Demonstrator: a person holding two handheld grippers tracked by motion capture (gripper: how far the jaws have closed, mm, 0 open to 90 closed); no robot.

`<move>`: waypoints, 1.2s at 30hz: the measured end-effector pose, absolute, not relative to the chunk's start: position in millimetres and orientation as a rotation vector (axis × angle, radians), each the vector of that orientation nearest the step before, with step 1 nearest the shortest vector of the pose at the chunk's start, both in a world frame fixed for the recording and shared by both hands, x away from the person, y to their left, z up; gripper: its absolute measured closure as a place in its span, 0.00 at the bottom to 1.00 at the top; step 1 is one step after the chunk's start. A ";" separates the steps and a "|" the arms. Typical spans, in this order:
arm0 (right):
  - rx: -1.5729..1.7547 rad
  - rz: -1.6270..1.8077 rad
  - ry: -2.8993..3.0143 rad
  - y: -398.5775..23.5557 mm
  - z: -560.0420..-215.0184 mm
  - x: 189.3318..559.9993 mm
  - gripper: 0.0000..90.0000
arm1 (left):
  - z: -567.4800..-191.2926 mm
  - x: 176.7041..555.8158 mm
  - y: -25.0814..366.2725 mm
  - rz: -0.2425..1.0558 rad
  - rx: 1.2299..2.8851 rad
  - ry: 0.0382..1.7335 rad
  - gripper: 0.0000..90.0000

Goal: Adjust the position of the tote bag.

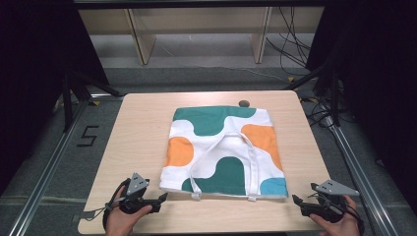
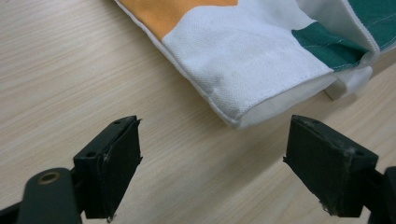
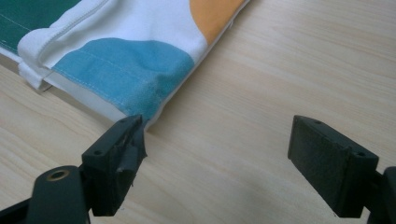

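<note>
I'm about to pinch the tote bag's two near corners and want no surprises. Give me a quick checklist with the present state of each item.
1. Left gripper open: ok, jaws spread wide.
2. Right gripper open: ok.
3. Tote bag flat on the table: ok.
4. Left gripper lined up with the bag's white corner: ok, corner just ahead, between the jaws.
5. Right gripper lined up with the blue corner: not ok, corner sits at one jaw, off centre.
6. Handles away from both corners: ok.
</note>
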State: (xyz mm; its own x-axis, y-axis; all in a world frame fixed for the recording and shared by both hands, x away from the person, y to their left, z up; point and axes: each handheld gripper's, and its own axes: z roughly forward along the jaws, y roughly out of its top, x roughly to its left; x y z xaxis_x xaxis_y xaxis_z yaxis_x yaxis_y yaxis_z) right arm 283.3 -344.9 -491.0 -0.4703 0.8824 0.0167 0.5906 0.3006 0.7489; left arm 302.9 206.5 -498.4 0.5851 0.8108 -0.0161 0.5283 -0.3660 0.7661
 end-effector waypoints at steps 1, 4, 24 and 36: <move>1.316 0.984 2.177 -345.5 -490.4 283.3 0.22 | -498.9 303.1 206.8 0.477 2.052 1.056 0.19; 1.320 0.996 2.167 -346.3 -490.6 283.8 0.22 | -499.1 303.3 205.9 0.479 2.044 1.075 0.19; 1.307 0.983 2.168 -343.4 -490.5 283.6 0.22 | -496.7 308.8 200.7 0.498 2.043 1.045 0.20; 1.319 0.996 2.186 -341.4 -490.9 283.9 0.22 | -496.1 326.6 185.1 0.512 2.111 1.005 0.28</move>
State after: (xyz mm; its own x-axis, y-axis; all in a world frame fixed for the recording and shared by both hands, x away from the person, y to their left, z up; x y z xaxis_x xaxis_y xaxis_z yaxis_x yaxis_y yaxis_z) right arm 283.9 -341.4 -490.9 -0.4753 0.8795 0.0245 0.5955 0.3011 0.7448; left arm 326.6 185.1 -496.1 0.6153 0.7872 0.0417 0.4962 -0.4278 0.7555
